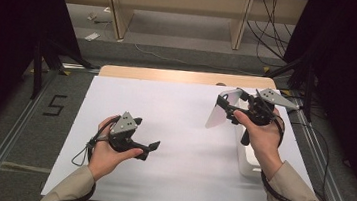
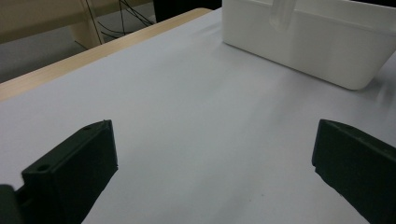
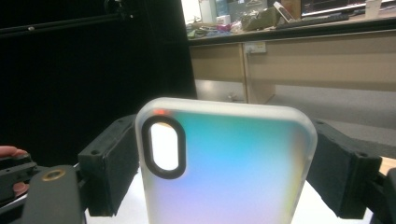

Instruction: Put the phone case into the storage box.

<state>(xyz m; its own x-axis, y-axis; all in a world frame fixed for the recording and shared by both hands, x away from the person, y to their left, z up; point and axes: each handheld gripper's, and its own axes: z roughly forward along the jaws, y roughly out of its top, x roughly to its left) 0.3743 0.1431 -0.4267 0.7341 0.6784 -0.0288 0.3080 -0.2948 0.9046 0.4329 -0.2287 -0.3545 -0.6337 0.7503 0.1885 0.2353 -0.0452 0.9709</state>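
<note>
My right gripper (image 1: pixel 226 107) is lifted above the right side of the table, shut on a frosted translucent phone case (image 1: pixel 221 114). In the right gripper view the phone case (image 3: pixel 229 163) stands upright between the two black jaws, its oval camera cutout at the upper left. A white plastic bin (image 1: pixel 248 160) sits on the table under my right hand. My left gripper (image 1: pixel 152 147) rests low over the white sheet at the left, open, with nothing between its jaws. In the left gripper view the white bin (image 2: pixel 308 39) lies ahead at the upper right.
A white sheet (image 1: pixel 172 145) covers most of the wooden table (image 1: pixel 184 76). Beyond the far edge are a floor with cables (image 1: pixel 269 34) and wooden furniture legs (image 1: pixel 117 13). Black frame posts (image 1: pixel 37 60) stand at both sides.
</note>
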